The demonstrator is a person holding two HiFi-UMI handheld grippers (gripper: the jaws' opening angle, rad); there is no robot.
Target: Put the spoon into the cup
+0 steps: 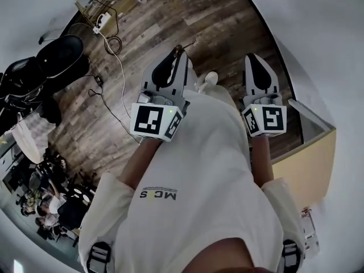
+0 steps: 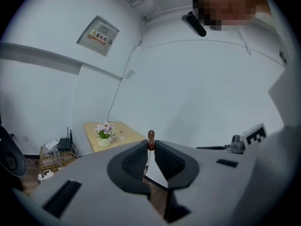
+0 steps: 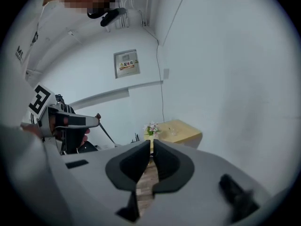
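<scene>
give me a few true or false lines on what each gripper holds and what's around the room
1. The left gripper is shut on the spoon. True.
2. The right gripper holds a cup. False: nothing is between its jaws, which stand close together.
3. A pot of flowers stands on the small wooden table by the wall. True.
4. The floor is grey carpet. False: it is brown wood planks.
</scene>
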